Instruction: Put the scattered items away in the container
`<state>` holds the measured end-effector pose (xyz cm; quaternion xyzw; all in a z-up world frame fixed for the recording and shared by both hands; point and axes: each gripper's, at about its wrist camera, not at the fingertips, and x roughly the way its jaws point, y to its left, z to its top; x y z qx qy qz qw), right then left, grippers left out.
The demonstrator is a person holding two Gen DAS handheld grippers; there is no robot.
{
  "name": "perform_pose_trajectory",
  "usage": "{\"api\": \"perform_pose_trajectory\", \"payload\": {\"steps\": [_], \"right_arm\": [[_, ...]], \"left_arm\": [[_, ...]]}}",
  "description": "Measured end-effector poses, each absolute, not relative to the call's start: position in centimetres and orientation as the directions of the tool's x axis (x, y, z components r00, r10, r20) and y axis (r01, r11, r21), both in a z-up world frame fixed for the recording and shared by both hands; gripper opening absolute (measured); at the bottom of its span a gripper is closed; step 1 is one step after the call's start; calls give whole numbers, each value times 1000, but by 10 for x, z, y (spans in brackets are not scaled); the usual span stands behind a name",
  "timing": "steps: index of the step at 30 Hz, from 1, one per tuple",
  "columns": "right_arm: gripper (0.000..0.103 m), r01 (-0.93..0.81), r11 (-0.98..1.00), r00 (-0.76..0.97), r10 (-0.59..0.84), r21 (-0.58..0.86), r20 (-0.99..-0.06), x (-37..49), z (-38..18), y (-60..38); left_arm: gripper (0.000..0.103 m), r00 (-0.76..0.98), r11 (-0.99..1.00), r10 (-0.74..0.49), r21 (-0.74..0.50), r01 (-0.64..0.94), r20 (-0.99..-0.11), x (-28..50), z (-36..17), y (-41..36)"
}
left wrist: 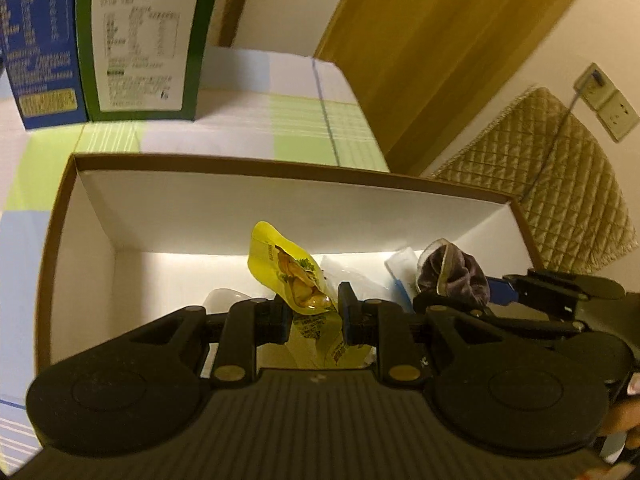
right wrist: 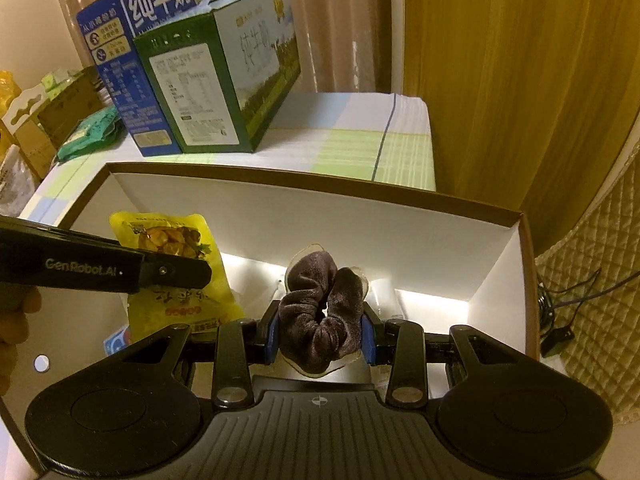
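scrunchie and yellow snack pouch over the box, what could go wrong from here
1. Both hand-held grippers work close together over the box; the left could bump the right.
2. The scrunchie may snag on a pad on release.
3. The yellow pouch, held by a narrow part, might slip and land awkwardly.

Blue milk carton touching green carton on checked cloth; green packet just left; quilted cover right.
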<state>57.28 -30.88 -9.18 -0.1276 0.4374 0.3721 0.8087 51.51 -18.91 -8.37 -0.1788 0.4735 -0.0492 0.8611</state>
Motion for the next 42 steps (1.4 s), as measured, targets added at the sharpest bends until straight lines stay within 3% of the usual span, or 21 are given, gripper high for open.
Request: {"api": "perform_pose_trajectory", "payload": {"steps": [4,8,17,19,21,28,32,42], "right_arm": [[36,-709,694,336,488,124,-806,576,-96,-308],[36,-709,694,333,488,127,-807,577,-98,-307],[36,-703,700,344,486,123,-804,578,-102,-306],[44,-701,701,353,498,129,-792,578,-101,-306],[64,-695,707,377,513,131,-771,578,-98,-307],[84,-688,713,432,550,133,-714,571,-83,-315],[101,-687,716,453,553,121,-700,554,-71,-326],[101,-664,731,470,574,160,-671,500,-48,-362]], "left_arm": [[21,545,936,-228,-336,-107,-807,520,-87,-187],[34,555,940,-227,-330,-92,-800,523,-83,-187],[46,567,960,-189,-272,-64,-802,520,-73,-188],[52,569,963,-184,-262,-57,-801,518,-71,-189],[56,574,968,-173,-245,-50,-800,515,-69,-190],[63,596,977,-155,-213,-27,-788,505,-53,-192],[72,623,983,-137,-183,-10,-770,492,-37,-193],[90,717,999,-30,-30,12,-697,422,1,-203]]}}
